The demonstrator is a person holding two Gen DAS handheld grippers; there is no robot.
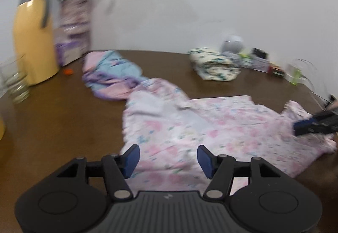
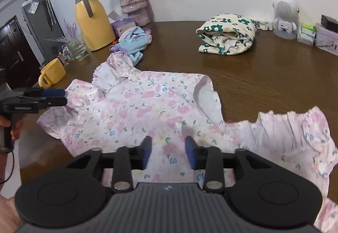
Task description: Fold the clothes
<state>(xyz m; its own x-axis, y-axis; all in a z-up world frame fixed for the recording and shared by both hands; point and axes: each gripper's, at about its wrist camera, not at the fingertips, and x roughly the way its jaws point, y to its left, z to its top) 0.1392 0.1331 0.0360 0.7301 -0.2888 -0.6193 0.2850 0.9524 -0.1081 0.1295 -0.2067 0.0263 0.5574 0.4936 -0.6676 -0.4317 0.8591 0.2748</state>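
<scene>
A pink floral garment [image 1: 211, 127] [image 2: 137, 110] lies spread and rumpled on the brown table [image 2: 274, 74]. My left gripper [image 1: 168, 159] hovers over its near-left part with the blue pads wide apart, and no cloth is pinched between them. My right gripper [image 2: 169, 152] stands open over the garment's lower middle, its pads clear of the fabric. Each gripper shows at the edge of the other's view: the left gripper [image 2: 52, 96] by the garment's left sleeve, the right gripper [image 1: 306, 127] over its right side. Behind lie a crumpled blue and purple garment [image 1: 112, 76] [image 2: 135, 42] and a folded cream garment with green flowers [image 1: 213, 64] [image 2: 228, 34].
A yellow jug [image 2: 93, 21], a glass [image 2: 78, 47], a yellow mug [image 2: 52, 73] and a vase of flowers [image 2: 133, 2] crowd the back left. A white speaker figure [image 2: 285, 13] and small boxes [image 2: 325, 36] stand at the back right by the wall.
</scene>
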